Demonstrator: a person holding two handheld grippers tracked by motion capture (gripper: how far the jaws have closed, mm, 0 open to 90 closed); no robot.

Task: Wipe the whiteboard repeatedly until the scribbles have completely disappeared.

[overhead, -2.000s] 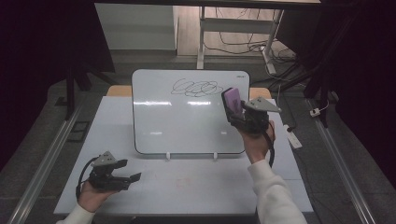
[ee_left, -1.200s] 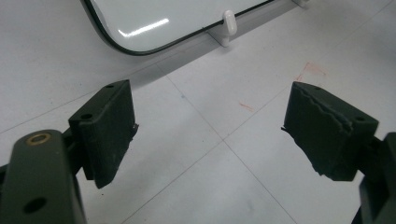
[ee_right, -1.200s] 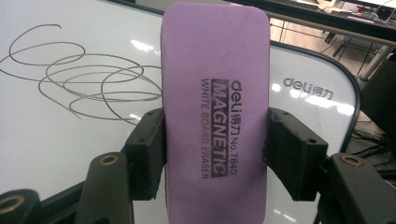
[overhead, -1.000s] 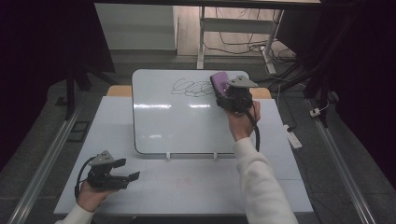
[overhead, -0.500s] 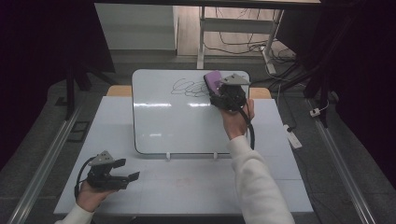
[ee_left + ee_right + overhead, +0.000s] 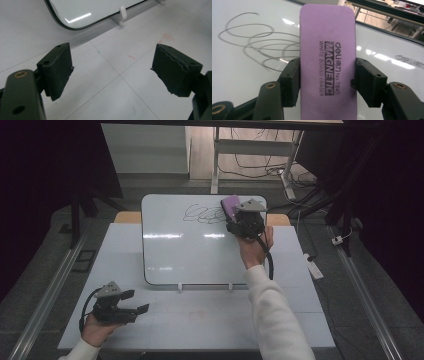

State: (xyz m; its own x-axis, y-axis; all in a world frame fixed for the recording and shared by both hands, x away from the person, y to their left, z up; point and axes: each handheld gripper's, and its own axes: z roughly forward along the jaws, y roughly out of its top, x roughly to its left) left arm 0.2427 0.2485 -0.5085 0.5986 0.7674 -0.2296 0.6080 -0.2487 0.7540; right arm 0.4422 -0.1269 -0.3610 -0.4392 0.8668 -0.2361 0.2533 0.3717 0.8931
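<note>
The right gripper (image 6: 239, 218) clamps a purple magnetic whiteboard eraser (image 6: 327, 50) across its width, both jaws pressed on its long edges. In the high view the eraser (image 6: 230, 206) sits over the whiteboard (image 6: 200, 255) at about 1 o'clock of the board's centre, just beside the right end of the black marker scribble (image 6: 204, 214). Whether its felt face touches the board cannot be told.

The left gripper (image 6: 131, 310) rests on the white table (image 6: 210, 320) at about 7 o'clock of the board, jaws wide apart and holding nothing; its own view shows the board's lower rim and one white foot (image 6: 122, 12).

Judged risks:
- The board leans on small feet and nothing braces it. Wiping pressure could push it back or slide it.
- The grip covers only the lower half of the eraser. Drag on the felt could twist it between the jaws.
- A tilted eraser would touch by one edge and leave streaks of scribble.
</note>
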